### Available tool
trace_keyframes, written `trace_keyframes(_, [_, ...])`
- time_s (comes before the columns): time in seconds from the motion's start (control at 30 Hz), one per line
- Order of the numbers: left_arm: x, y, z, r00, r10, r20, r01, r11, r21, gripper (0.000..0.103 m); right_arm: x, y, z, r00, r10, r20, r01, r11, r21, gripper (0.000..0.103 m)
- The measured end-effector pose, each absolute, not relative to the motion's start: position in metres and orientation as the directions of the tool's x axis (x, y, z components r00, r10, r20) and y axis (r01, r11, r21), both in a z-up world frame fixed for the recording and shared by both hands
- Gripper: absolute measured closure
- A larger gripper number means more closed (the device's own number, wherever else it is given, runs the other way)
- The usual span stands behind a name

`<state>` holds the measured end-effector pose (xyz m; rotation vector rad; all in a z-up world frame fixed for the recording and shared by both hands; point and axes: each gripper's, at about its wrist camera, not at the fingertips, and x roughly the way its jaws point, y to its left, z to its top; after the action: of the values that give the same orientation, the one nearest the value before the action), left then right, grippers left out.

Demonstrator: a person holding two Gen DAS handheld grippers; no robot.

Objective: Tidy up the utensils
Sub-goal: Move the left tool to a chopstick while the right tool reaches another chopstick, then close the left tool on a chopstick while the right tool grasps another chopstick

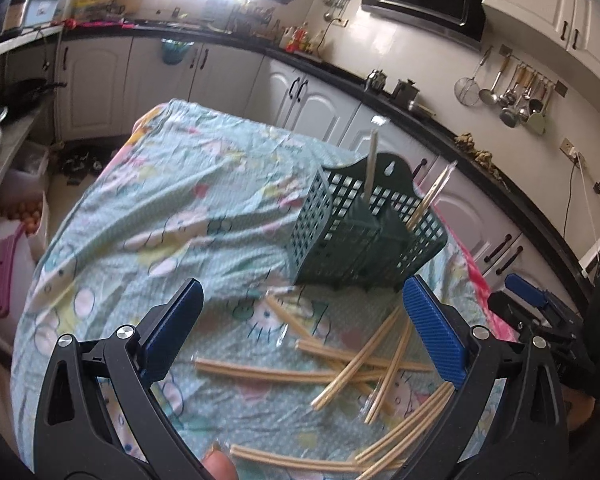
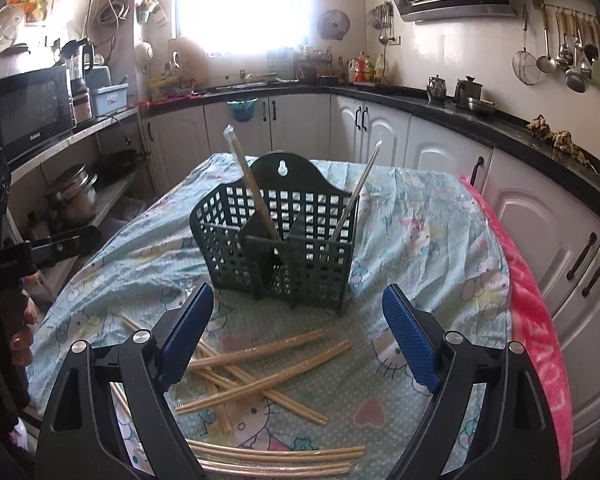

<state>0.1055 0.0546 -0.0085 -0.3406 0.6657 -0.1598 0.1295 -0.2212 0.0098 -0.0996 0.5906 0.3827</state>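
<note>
basket dark green grid | chopsticks pale tan | tablecloth mint, cartoon-cat print | towel pink

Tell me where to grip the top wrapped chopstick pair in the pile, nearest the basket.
Grip the wrapped bamboo chopstick pair near its bare right half, coming from above with fingers across its width. It lies flat on the patterned cloth, and its left end crosses other pairs.

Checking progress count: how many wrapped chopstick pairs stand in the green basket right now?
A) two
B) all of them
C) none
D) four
A: two wrapped pairs stand leaning in the green basket, one toward each side, while the rest lie scattered on the tablecloth in front.
</note>
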Motion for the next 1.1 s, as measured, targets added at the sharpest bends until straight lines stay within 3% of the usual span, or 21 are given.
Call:
trace_keyframes(0.47, [0.089, 0.07, -0.064, 0.68, -0.253, -0.688, -0.059, 0.917, -0.395, 0.011, 0.138, -0.22, -0.022, 0.725, 0.297, -0.622, -0.372, 0.928, 0.01, 0.019])
trace_keyframes(0.7, [0.093, 0.079, -0.089, 0.628, -0.308, -0.715, -0.113, 0.873, -0.475, 0.011, 0.155, -0.228, -0.044, 0.707, 0.249, -0.662, -0.333, 0.943, -0.001, 0.02])
trace_keyframes(0.8, [0.098, 0.079, -0.096, 0.608, -0.348, -0.714, -0.12, 0.848, -0.516, 0.022, 0.166, -0.235, -0.056, 0.687, 0.228, -0.69, -0.304, 0.953, 0.012, 0.02])
trace_keyframes(0.9, [0.105, 0.078, -0.104, 0.583, -0.382, -0.717, -0.131, 0.827, -0.547, 0.032, 0.179, -0.241, -0.068, 0.649, 0.222, -0.728, -0.278, 0.96, 0.045, 0.03])
trace_keyframes(1.1, [0.119, 0.079, -0.111, 0.568, -0.37, -0.735, -0.178, 0.816, -0.549, 0.036, 0.203, -0.245, -0.089, 0.557, 0.255, -0.791, -0.251, 0.959, 0.133, 0.047])
